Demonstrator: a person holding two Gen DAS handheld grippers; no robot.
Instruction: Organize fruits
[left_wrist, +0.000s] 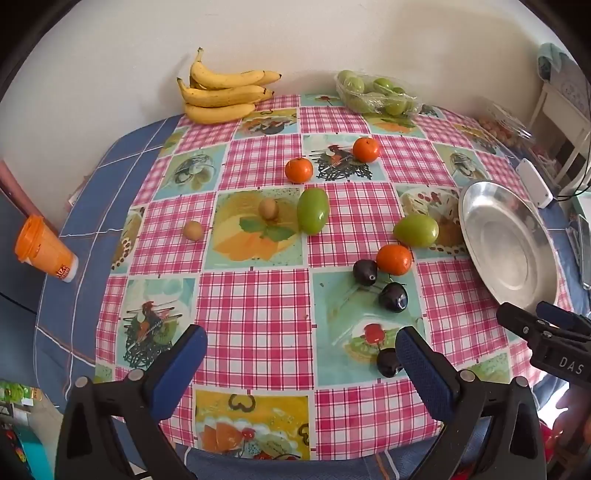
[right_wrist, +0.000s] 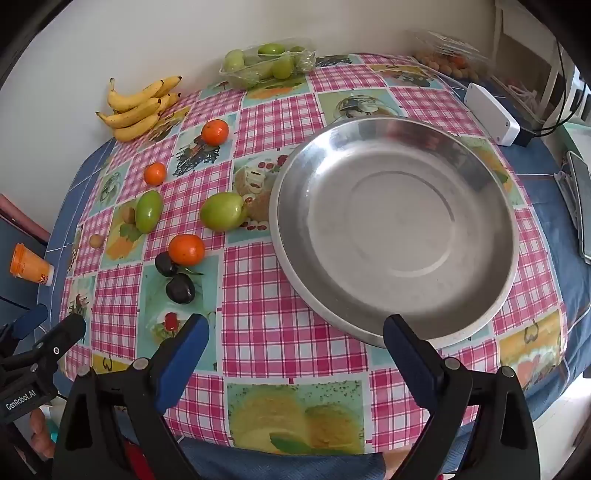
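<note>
Loose fruit lies on the checked tablecloth: three oranges (left_wrist: 394, 259), two green mangoes (left_wrist: 313, 210), two small brown fruits (left_wrist: 268, 208) and three dark plums (left_wrist: 392, 297). One plum (left_wrist: 388, 362) sits just beside the right finger of my left gripper (left_wrist: 301, 341), which is open and holds nothing. An empty steel bowl (right_wrist: 393, 229) stands on the right. My right gripper (right_wrist: 295, 330) hangs open over the bowl's near rim, also holding nothing. It shows at the right edge of the left wrist view as right gripper (left_wrist: 546, 325).
Bananas (left_wrist: 221, 90) and a wrapped tray of green fruit (left_wrist: 375, 92) sit along the far wall. An orange cup (left_wrist: 42, 249) lies tipped at the left. A white box (right_wrist: 491, 112), a phone (right_wrist: 581, 206) and a clear container of small fruit (right_wrist: 447, 55) lie at the right.
</note>
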